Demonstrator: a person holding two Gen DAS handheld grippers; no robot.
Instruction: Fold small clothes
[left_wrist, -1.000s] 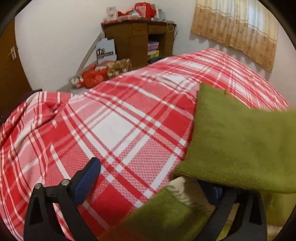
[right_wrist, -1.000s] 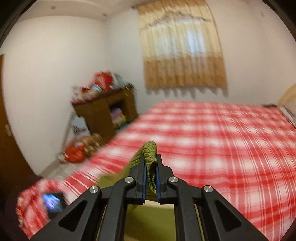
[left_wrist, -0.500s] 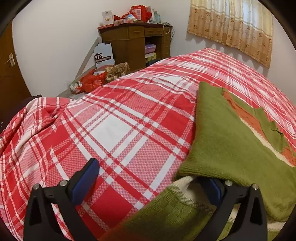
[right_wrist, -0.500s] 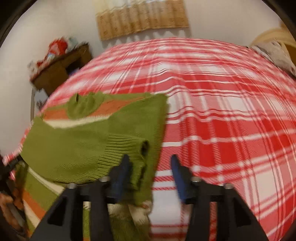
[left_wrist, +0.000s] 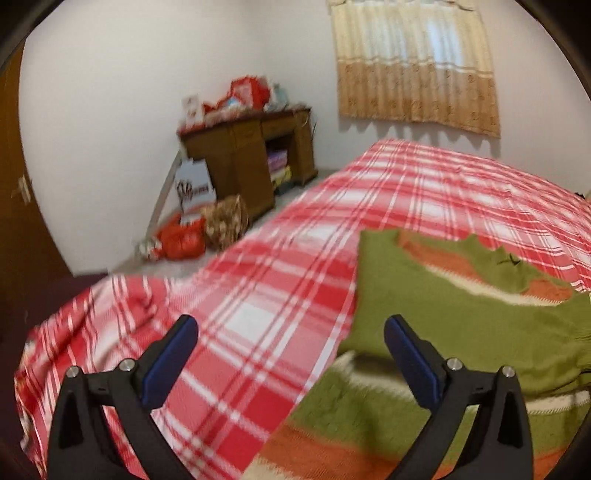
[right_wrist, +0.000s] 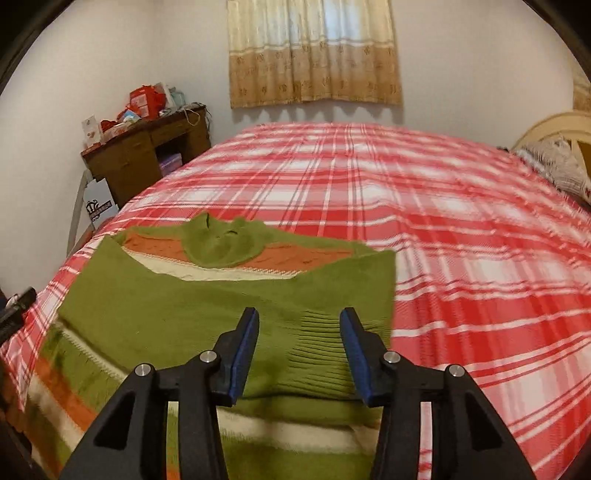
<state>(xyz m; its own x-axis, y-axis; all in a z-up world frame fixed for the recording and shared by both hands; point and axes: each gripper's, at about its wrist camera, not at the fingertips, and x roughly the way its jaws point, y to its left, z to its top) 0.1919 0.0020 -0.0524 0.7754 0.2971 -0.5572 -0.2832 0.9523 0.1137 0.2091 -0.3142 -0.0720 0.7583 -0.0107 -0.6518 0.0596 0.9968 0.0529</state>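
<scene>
A small green knit sweater (right_wrist: 177, 314) with orange and cream stripes lies flat on the red plaid bed, both sleeves folded across its front. The ribbed cuff (right_wrist: 314, 354) lies under my right gripper (right_wrist: 299, 350), which is open and empty above it. In the left wrist view the sweater (left_wrist: 461, 325) lies at the lower right. My left gripper (left_wrist: 291, 354) is open and empty, raised over the sweater's left edge and the bedspread.
The red and white plaid bedspread (right_wrist: 443, 221) covers a large bed. A brown desk (left_wrist: 251, 155) with clutter stands by the wall past the bed's left side, with bags (left_wrist: 184, 240) on the floor. A curtain (right_wrist: 314, 51) hangs behind. A headboard (right_wrist: 554, 129) is at the right.
My right gripper opened and let go of the sleeve, which now lies across the sweater. Both grippers have lifted and pulled back from the garment.
</scene>
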